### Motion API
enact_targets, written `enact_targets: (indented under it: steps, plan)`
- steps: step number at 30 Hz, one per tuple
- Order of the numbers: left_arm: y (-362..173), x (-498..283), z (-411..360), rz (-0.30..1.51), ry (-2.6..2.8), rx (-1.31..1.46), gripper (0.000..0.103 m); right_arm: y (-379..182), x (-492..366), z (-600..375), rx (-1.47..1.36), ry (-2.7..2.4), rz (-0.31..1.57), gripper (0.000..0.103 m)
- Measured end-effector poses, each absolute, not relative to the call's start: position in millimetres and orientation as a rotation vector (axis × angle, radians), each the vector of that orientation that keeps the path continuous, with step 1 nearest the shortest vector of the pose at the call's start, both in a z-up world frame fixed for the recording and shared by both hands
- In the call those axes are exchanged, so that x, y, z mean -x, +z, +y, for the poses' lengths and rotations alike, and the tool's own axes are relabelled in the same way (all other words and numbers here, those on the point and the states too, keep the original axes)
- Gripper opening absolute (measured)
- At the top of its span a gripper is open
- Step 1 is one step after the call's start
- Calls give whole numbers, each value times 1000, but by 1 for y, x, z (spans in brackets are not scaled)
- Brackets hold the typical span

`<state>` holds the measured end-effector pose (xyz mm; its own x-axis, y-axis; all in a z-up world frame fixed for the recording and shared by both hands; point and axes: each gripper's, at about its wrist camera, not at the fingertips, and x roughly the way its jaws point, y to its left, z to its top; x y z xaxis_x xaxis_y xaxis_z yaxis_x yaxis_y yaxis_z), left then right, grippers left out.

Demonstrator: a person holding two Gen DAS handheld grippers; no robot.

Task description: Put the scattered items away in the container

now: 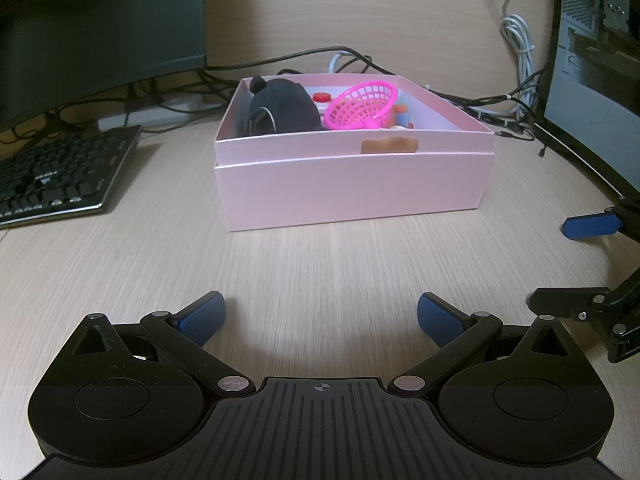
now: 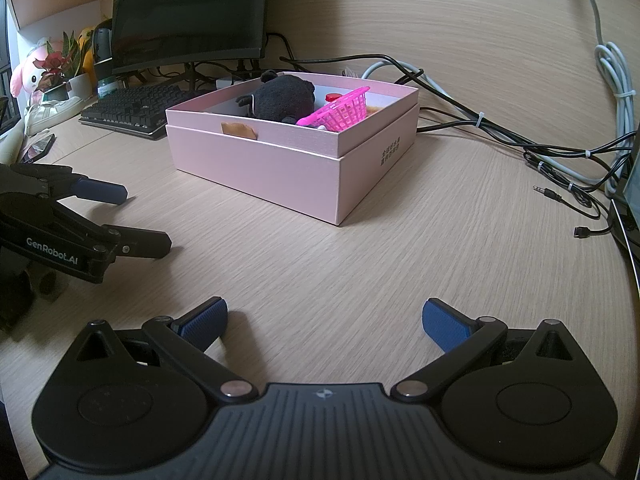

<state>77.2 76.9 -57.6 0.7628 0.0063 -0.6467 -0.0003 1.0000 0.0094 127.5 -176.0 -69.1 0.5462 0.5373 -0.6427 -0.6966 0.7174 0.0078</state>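
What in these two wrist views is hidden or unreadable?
- Small items in the pink box: left wrist view, hidden behind the pink basket and black plush.
- Box floor: both views, hidden by its near walls.
- Print on the box side: right wrist view, too small.

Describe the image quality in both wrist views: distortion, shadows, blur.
Left wrist view: fisheye bends the desk edges; the pink box is sharp, and the open left claw casts a soft shadow on the desk. Right wrist view: dark vignette in the corners, the cables curve, and the wood grain smears near the open right claw.
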Motion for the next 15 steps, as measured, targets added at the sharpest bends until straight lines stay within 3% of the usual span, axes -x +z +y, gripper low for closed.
enact_targets:
  steps: [15]
  plan:
    - [-57,-76,77,708,-7,-12,103,-69,-128,-176,262,741,666,103]
